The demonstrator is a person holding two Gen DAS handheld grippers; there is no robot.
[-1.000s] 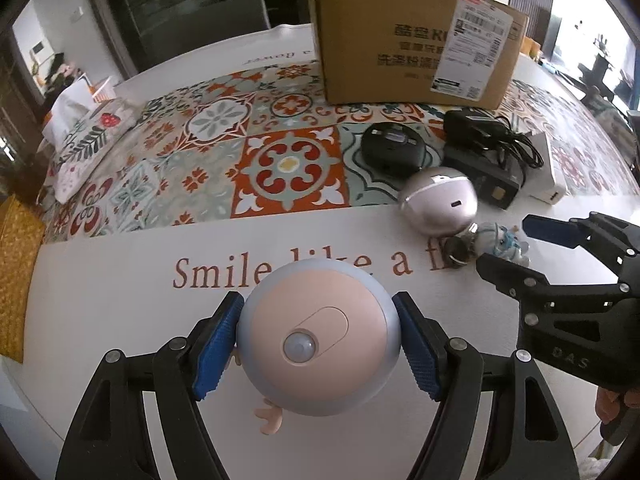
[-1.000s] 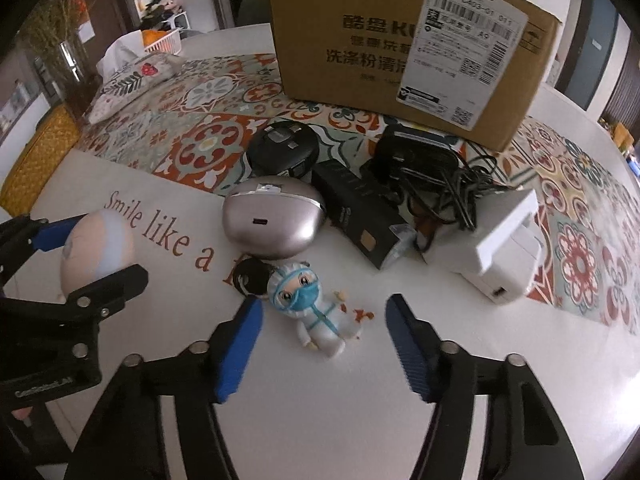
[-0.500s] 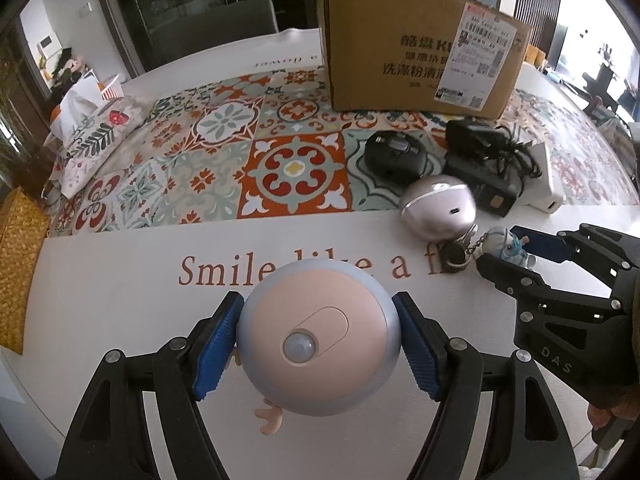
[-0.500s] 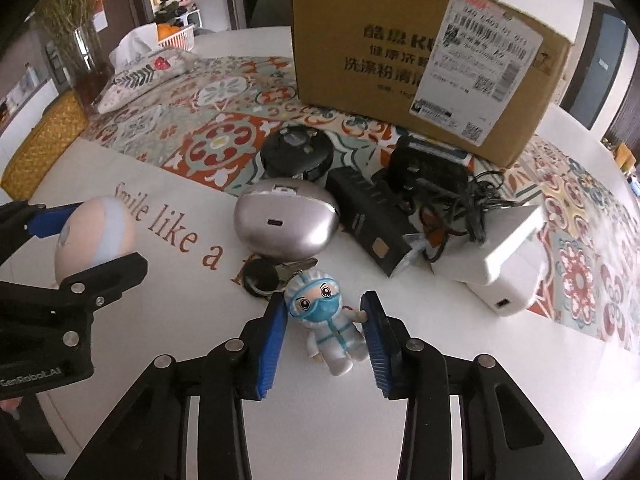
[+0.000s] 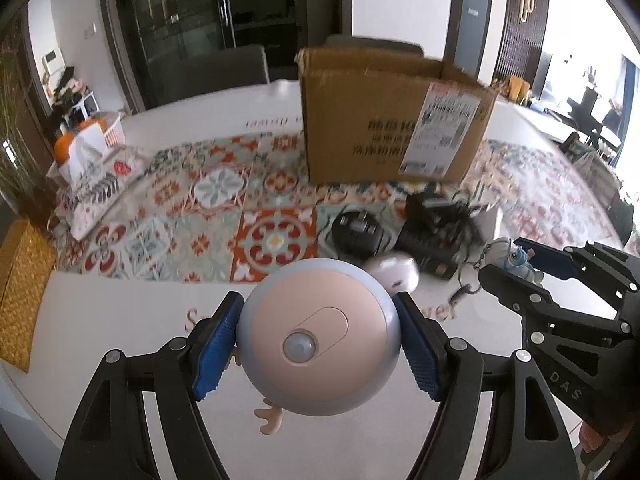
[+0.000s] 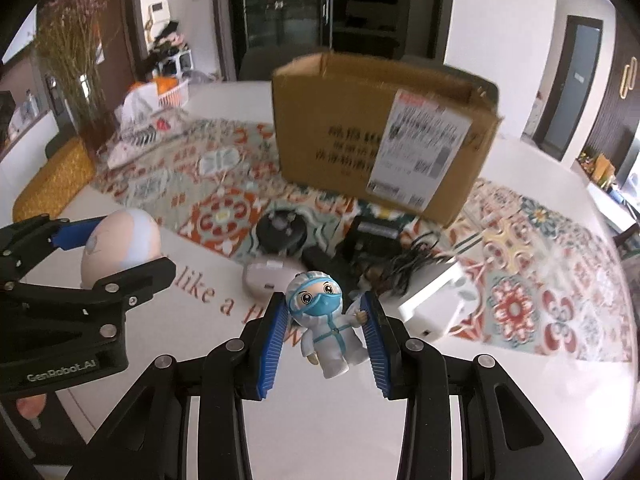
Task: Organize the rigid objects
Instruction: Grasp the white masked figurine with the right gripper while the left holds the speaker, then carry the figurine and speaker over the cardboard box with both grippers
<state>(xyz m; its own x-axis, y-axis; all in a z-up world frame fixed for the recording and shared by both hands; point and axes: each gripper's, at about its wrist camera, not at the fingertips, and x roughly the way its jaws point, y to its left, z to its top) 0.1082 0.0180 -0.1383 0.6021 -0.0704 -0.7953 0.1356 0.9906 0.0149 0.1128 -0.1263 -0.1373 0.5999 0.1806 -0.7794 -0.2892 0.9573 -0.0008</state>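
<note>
The left gripper [image 5: 319, 344] is clamped on a round pink and grey-blue night light [image 5: 318, 336], its blue pads [image 5: 218, 346] pressing both sides of the globe; a small pale foot sticks out beneath it. The jaws stand moderately wide because the globe fills them, and the light hangs clear above the table [image 5: 120, 312].

The right gripper [image 6: 326, 334] has just closed and now pinches a small figurine [image 6: 326, 326] in a white protective suit, blue mask and goggles, pads against its sides. From the left wrist view a key ring [image 5: 466, 284] dangles from the figurine, off the surface.

Just beyond both grippers lie the remaining things: a rounded silver device [image 6: 268, 278], a black round device [image 6: 282, 228], a black adapter with a tangled cord [image 6: 384, 248], and a white block [image 6: 434, 306] to the right gripper's right. Behind them stands an open cardboard box [image 6: 372, 136] with a shipping label.

The table is white with reddish lettering near the grippers, and a runner [image 6: 520, 280] patterned in orange, green and red tiles spreads under the box and devices. Far left are a yellow woven mat [image 6: 52, 184], a fabric tissue cover [image 5: 96, 184] and dried stems [image 6: 76, 48] in a vase. Dark glass cabinets [image 5: 192, 24] and doors line the room behind.
</note>
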